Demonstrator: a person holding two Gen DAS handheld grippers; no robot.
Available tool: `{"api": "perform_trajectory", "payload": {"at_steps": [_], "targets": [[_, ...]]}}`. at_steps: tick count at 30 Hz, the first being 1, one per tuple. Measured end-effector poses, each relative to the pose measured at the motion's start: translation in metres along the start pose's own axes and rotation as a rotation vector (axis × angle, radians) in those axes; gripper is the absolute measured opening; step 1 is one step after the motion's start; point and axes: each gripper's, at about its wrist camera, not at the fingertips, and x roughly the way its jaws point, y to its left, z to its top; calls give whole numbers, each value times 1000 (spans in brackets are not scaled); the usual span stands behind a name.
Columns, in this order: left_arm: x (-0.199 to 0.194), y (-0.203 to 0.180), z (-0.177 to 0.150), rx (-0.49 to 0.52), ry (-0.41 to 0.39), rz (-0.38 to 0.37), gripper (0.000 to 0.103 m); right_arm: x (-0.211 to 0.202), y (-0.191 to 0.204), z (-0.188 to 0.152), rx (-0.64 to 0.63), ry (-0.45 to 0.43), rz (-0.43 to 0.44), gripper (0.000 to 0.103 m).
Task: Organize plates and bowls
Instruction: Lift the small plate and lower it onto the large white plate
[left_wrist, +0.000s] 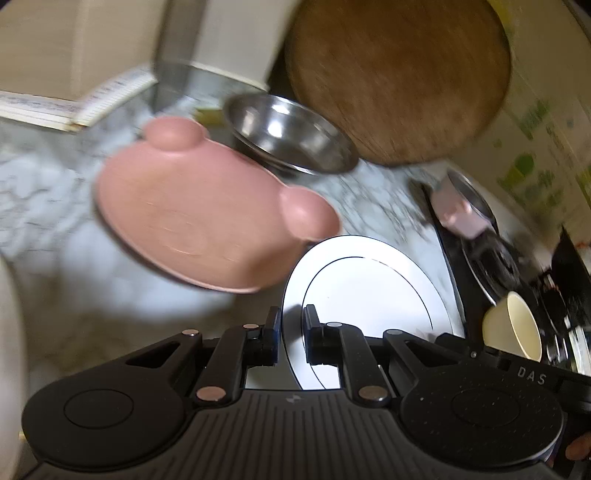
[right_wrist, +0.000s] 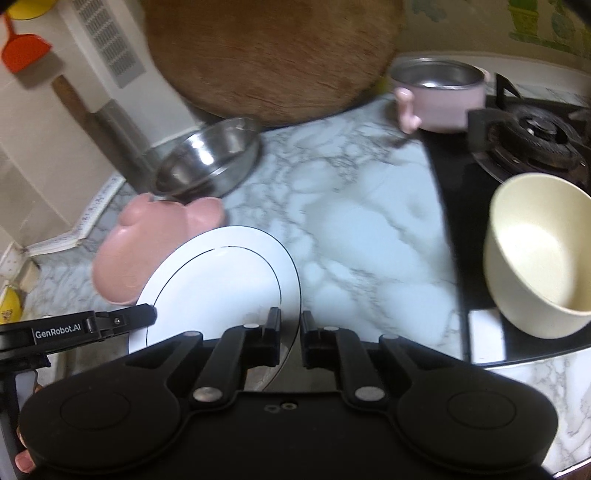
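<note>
My left gripper (left_wrist: 291, 334) and right gripper (right_wrist: 290, 338) both clenched on opposite rims of the round white black-ringed plate (right_wrist: 221, 280), pink bear-eared plate (right_wrist: 147, 247) at its ten o'clock, cream bowl (right_wrist: 539, 254) at three on the black stovetop (right_wrist: 454, 221)

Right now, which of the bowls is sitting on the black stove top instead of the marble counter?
The cream bowl. It rests on the black stove top near the burner, while the steel bowl sits on the marble counter by the wooden board.
</note>
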Motion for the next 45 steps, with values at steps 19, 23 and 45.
{"api": "perform_trajectory", "payload": {"at_steps": [19,23,45], "targets": [[-124,144,-8,-214,-168,189,11,35,156,-6,-200,56,224,10],[-145,176,-18,-259,-184,234,11,46,191,-15,-245,91,266,10],[-161,243,-56,-352,-131,325,11,90,263,-58,-347,223,303,10]]}}
